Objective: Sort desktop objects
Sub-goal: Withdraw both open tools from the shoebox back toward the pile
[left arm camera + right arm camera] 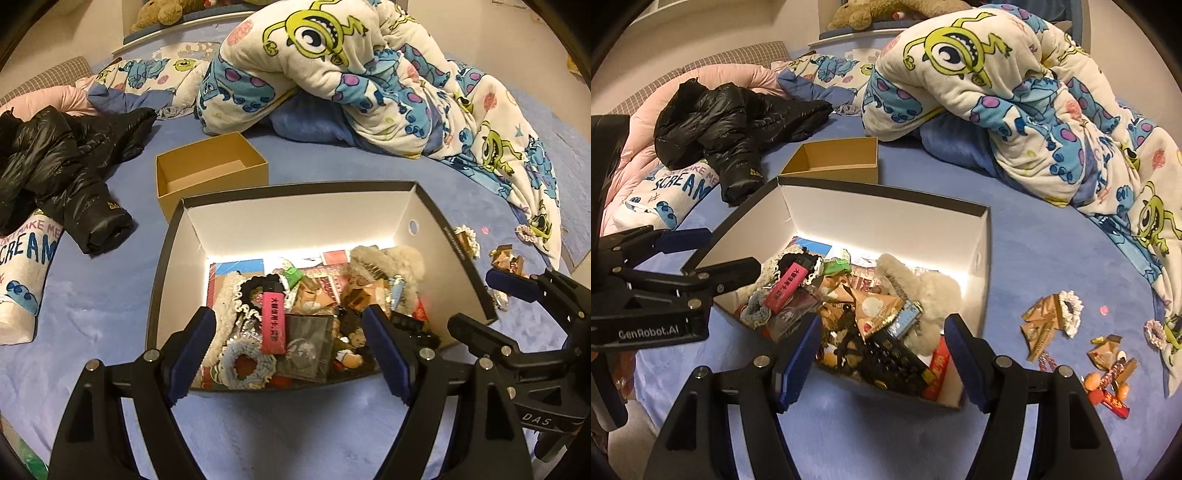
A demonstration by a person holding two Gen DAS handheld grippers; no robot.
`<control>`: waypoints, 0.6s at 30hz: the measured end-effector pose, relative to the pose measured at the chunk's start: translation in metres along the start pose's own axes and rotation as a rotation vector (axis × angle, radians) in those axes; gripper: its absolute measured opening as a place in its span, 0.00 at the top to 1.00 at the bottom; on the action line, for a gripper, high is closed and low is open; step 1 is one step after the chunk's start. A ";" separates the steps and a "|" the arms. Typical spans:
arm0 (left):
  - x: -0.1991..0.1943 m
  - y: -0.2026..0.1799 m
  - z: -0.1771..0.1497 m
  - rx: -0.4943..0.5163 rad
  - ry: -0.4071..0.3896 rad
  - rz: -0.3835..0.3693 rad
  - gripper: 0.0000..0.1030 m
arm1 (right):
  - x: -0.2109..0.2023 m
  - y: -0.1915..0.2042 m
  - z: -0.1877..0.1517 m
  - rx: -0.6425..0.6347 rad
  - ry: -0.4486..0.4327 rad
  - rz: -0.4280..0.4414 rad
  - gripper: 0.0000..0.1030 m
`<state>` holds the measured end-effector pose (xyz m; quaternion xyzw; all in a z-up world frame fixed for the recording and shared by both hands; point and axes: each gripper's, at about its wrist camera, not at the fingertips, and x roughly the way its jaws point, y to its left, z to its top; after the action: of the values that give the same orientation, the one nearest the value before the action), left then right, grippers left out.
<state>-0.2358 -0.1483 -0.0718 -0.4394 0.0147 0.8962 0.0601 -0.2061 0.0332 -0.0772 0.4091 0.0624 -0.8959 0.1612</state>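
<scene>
A dark shoebox with white inner walls (pixel 184 266) (pixel 886 214) lies on the blue bed sheet, full of small things. Among them are a pink lighter (pixel 274 317) (pixel 785 288), a fluffy white piece (pixel 395 258) (pixel 934 291), crocheted scrunchies and snack wrappers. My left gripper (pixel 290 354) (pixel 727 251) hovers open over the box's near side with nothing between its pads. My right gripper (pixel 881 363) (pixel 480 302) stands open over the box's near right corner, also holding nothing. Loose wrappers (pixel 1045 328), a scrunchie (pixel 1156 332) and candies (pixel 1108 387) lie on the sheet to the right of the box.
An empty tan cardboard box (pixel 210 166) (pixel 831 173) sits just behind the shoebox. A black puffer jacket (pixel 62 162) and a printed pillow (pixel 26 266) lie at the left. A bunched cartoon blanket (pixel 369 74) fills the back and right.
</scene>
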 end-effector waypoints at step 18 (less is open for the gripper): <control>-0.037 -0.110 -0.002 0.133 -0.032 -0.127 0.17 | -0.059 -0.066 -0.055 0.060 -0.028 -0.044 0.32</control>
<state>-0.1984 -0.0428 -0.0412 -0.4199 0.0452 0.8946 0.1461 -0.1532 0.1225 -0.0702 0.3997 0.0421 -0.9064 0.1298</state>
